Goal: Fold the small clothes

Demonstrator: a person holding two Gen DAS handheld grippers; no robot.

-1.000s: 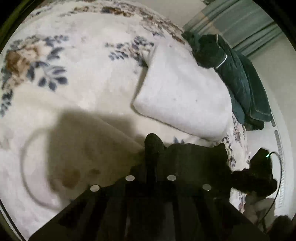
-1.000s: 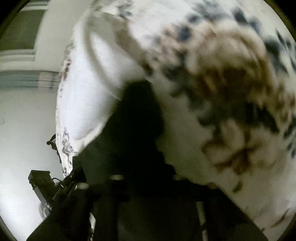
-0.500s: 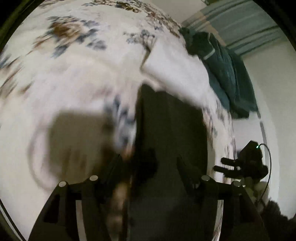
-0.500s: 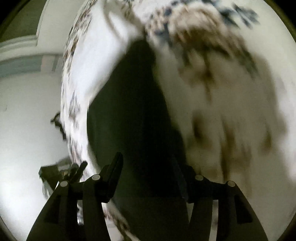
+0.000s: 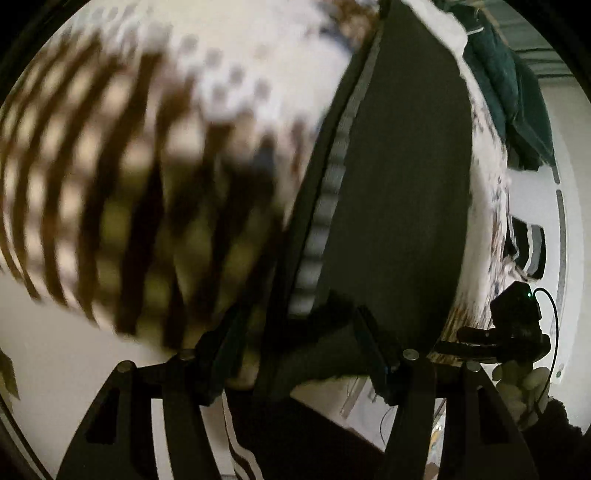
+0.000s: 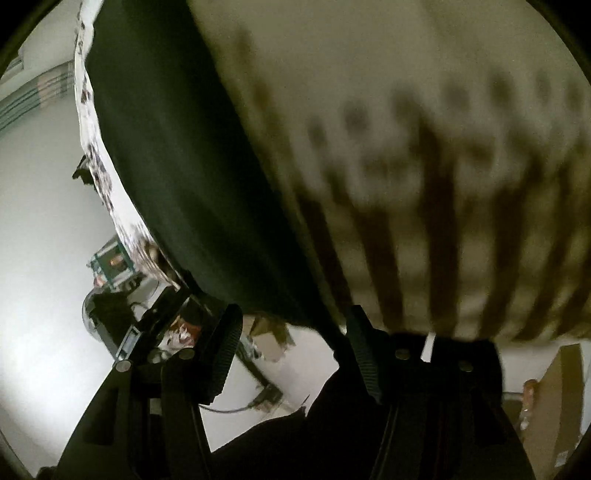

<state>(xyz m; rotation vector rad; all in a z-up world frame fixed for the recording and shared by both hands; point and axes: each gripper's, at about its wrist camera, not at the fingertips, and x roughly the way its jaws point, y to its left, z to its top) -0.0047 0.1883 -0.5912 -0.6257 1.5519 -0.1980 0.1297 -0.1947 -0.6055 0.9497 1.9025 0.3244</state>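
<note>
A dark garment [image 5: 399, 177] lies flat on the floral bedspread [image 5: 221, 48], its near end hanging over the bed's edge. My left gripper [image 5: 295, 354] is open, with that near end sitting between its fingers. In the right wrist view the same garment [image 6: 177, 155] runs along the bed. My right gripper [image 6: 291, 347] is open at the garment's near corner, close to the bed's fringed border [image 6: 424, 229]. The view is blurred.
A folded white cloth [image 5: 447, 22] and a dark green pile [image 5: 513, 88] lie at the far end of the bed. A black device with a cable [image 5: 517, 325] stands beside the bed. Boxes and clutter [image 6: 114, 266] sit on the floor.
Both grippers were shut on the garment one second ago. They have opened and pulled back over the bed's edge, leaving the garment laid out flat.
</note>
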